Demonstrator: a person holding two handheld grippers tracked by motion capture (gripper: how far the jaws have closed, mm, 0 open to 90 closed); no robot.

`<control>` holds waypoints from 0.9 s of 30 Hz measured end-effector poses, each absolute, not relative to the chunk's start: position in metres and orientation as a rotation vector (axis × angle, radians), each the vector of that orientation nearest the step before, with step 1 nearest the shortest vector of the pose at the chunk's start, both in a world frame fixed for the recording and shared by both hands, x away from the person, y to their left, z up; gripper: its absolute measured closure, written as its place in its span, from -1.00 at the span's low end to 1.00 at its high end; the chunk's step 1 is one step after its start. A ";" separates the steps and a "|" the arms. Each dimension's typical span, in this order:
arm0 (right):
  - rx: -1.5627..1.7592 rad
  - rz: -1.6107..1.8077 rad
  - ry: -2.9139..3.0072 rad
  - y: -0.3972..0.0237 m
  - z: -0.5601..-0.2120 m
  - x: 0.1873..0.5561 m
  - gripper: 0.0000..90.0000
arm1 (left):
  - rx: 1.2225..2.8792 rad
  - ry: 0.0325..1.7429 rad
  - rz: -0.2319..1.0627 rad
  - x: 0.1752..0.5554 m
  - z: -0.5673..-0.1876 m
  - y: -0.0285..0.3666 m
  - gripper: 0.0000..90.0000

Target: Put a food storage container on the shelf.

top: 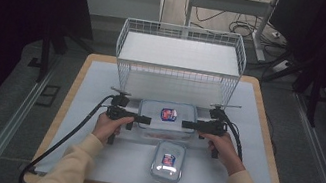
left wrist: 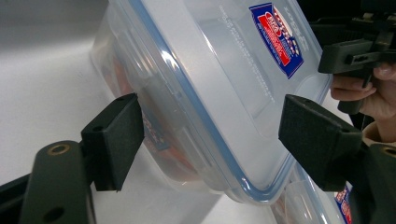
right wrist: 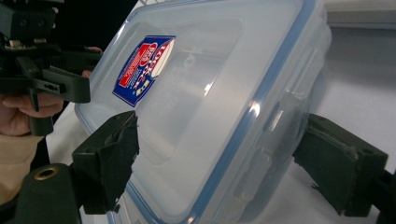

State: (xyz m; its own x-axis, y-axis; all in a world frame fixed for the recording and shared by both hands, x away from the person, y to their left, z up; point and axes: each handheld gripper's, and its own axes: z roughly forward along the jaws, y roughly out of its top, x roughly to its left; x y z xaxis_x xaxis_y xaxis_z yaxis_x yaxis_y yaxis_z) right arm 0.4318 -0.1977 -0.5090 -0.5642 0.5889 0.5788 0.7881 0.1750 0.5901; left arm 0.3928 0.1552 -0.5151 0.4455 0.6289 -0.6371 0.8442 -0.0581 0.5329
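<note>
Nearest me lies a smaller lidded container on the white mat. My left hand holds the left gripper level, pointing inward; its jaws are spread about the left end of the larger container, pads not pressing. From the right, my right gripper mirrors it, jaws apart around the right end. Behind stands a wire basket

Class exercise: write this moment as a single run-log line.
left gripper: open, jaws straddling large lidded container | right gripper: open, same container | small container: nearer the person | wire basket: behind
</note>
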 end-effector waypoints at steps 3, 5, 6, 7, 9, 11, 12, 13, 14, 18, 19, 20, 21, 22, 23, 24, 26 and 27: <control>-1.350 -1.359 -2.162 -0.206 -0.509 0.433 -0.42 | 1.761 1.261 -0.285 0.392 -0.513 0.157 -0.39; -1.347 -1.363 -2.157 -0.207 -0.509 0.432 -0.39 | 1.757 1.262 -0.275 0.391 -0.512 0.157 -0.38; -1.344 -1.370 -2.155 -0.208 -0.507 0.431 -0.35 | 1.751 1.263 -0.263 0.390 -0.511 0.157 -0.33; -1.348 -1.371 -2.159 -0.208 -0.507 0.430 -0.33 | 1.749 1.263 -0.258 0.389 -0.510 0.157 -0.31; -1.351 -1.373 -2.159 -0.209 -0.505 0.429 -0.29 | 1.745 1.263 -0.250 0.388 -0.509 0.158 -0.27; -1.354 -1.368 -2.160 -0.210 -0.503 0.427 -0.26 | 1.738 1.264 -0.244 0.387 -0.509 0.158 -0.23; -1.353 -1.374 -2.165 -0.210 -0.503 0.427 -0.24 | 1.727 1.260 -0.252 0.386 -0.508 0.160 -0.19; -1.355 -1.373 -2.163 -0.211 -0.502 0.426 -0.22 | 1.719 1.258 -0.254 0.386 -0.508 0.161 -0.17; -1.355 -1.370 -2.162 -0.211 -0.501 0.425 -0.20 | 1.711 1.257 -0.261 0.386 -0.508 0.162 -0.14; -1.352 -1.373 -2.163 -0.212 -0.500 0.423 -0.16 | 1.706 1.251 -0.258 0.384 -0.508 0.164 -0.07; -1.350 -1.376 -2.159 -0.213 -0.499 0.423 -0.12 | 1.710 1.249 -0.245 0.383 -0.507 0.164 -0.07; -1.353 -1.380 -2.152 -0.213 -0.499 0.423 -0.11 | 1.710 1.246 -0.238 0.382 -0.506 0.164 -0.06; -1.353 -1.380 -2.152 -0.213 -0.499 0.423 -0.11 | 1.710 1.246 -0.238 0.382 -0.506 0.164 -0.05; -1.354 -1.379 -2.146 -0.213 -0.498 0.422 -0.08 | 1.704 1.246 -0.228 0.382 -0.505 0.165 -0.05; -1.348 -1.392 -2.137 -0.214 -0.498 0.422 -0.02 | 1.697 1.243 -0.217 0.381 -0.505 0.167 -0.02; -1.343 -1.399 -2.139 -0.214 -0.498 0.422 -0.01 | 1.697 1.238 -0.213 0.381 -0.504 0.168 -0.01; -1.341 -1.401 -2.138 -0.213 -0.497 0.422 0.00 | 1.699 1.233 -0.209 0.380 -0.504 0.169 0.01; -1.337 -1.400 -2.130 -0.214 -0.497 0.421 0.03 | 1.703 1.225 -0.200 0.379 -0.504 0.169 0.02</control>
State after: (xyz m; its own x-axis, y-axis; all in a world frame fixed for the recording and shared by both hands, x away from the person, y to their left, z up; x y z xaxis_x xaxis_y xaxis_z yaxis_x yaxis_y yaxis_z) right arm 0.4211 -0.2137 -0.4966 -0.5413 0.5492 0.6367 0.8023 0.1106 0.5866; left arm 0.3794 0.1695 -0.5036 0.4760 0.6282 -0.6154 0.7915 -0.0010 0.6112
